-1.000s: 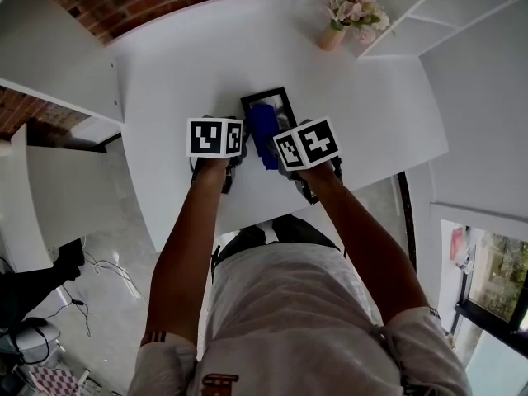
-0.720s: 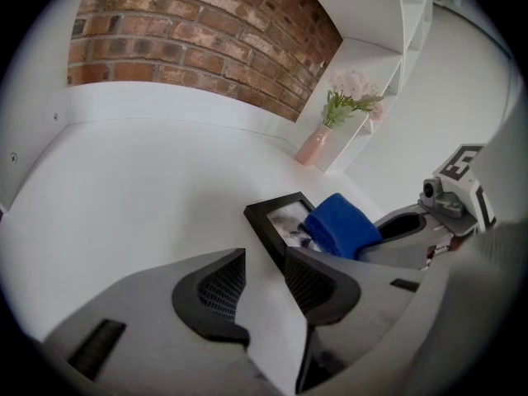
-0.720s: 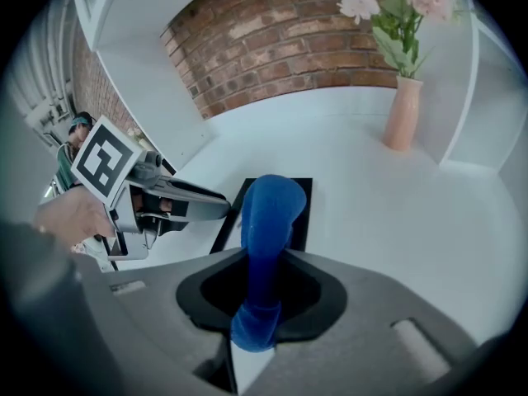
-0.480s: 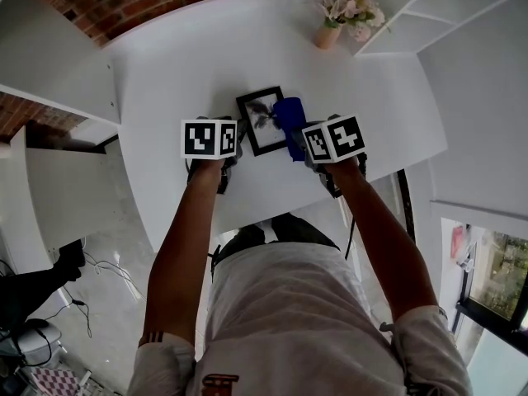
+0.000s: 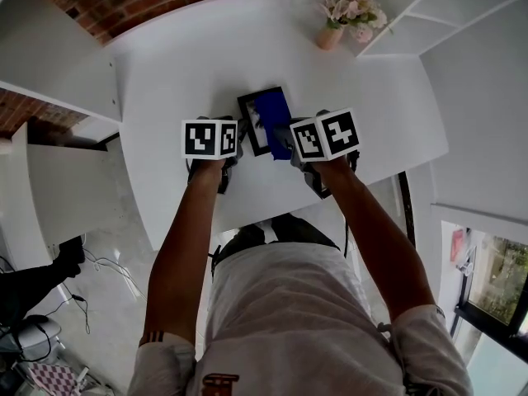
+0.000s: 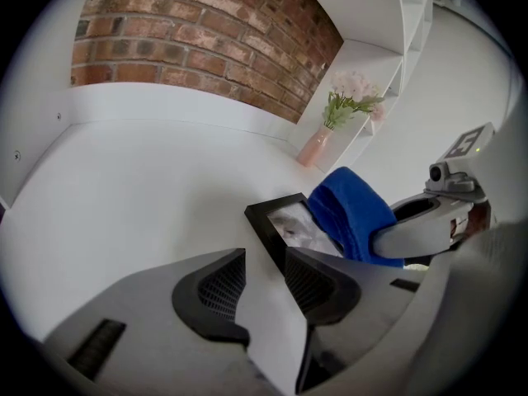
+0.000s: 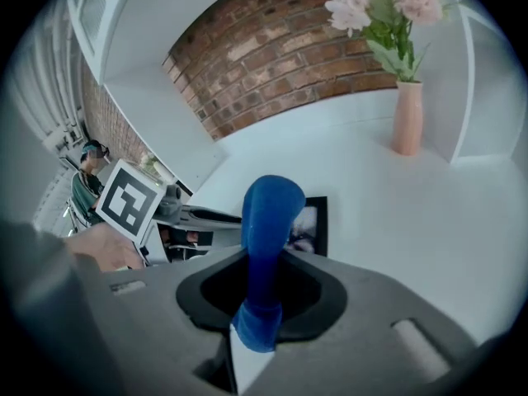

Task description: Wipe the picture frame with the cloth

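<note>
A black picture frame (image 5: 253, 119) lies flat on the white table (image 5: 181, 64). A blue cloth (image 5: 273, 115) covers its right part. My right gripper (image 5: 286, 141) is shut on the blue cloth (image 7: 268, 221), which sticks out beyond the jaws and rests on the picture frame (image 7: 313, 226). My left gripper (image 5: 237, 136) sits at the frame's near left corner. In the left gripper view the jaws of the left gripper (image 6: 264, 283) stand apart with bare table between them, and the picture frame (image 6: 285, 221) runs along the right finger's inner side. The blue cloth (image 6: 351, 213) lies on the frame's far half.
A pink vase of flowers (image 5: 346, 11) stands at the table's far right corner, beside white shelves (image 5: 445, 7). A brick wall (image 6: 206, 31) runs behind the table. The table's near edge lies just under both hands. A person (image 7: 87, 184) stands far off.
The right gripper carried the cloth off the frame's right edge, then back left onto the frame. The left gripper stayed at the frame's corner.
</note>
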### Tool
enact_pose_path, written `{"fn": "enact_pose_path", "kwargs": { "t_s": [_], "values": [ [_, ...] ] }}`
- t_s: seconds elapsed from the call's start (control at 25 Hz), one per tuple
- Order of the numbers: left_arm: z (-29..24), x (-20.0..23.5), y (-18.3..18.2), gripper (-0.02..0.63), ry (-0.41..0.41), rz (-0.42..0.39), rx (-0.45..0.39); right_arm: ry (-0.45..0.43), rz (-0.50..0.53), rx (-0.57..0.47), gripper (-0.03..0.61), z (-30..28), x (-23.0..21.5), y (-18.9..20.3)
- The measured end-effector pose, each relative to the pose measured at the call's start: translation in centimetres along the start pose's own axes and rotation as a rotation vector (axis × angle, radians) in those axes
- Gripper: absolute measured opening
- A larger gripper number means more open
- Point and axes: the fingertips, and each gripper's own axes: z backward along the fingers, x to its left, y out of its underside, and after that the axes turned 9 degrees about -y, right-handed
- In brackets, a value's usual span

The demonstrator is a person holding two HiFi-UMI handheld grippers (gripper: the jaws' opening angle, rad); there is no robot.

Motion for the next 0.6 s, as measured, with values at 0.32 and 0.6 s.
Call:
{"fn": "enact_pose_path", "kwargs": {
  "t_s": [0.32, 0.6],
  "values": [
    [0.0, 0.0, 0.0, 0.144, 0.003, 0.004, -0.004, -0.022, 0.006, 0.087, 0.075, -4.0, 0.8, 0.6],
    [0.0, 0.1, 0.0, 0.144, 0.004, -0.002, -0.006, 0.038, 0.010, 0.085, 0.075, -2.3, -2.1, 0.9]
  ]
}}
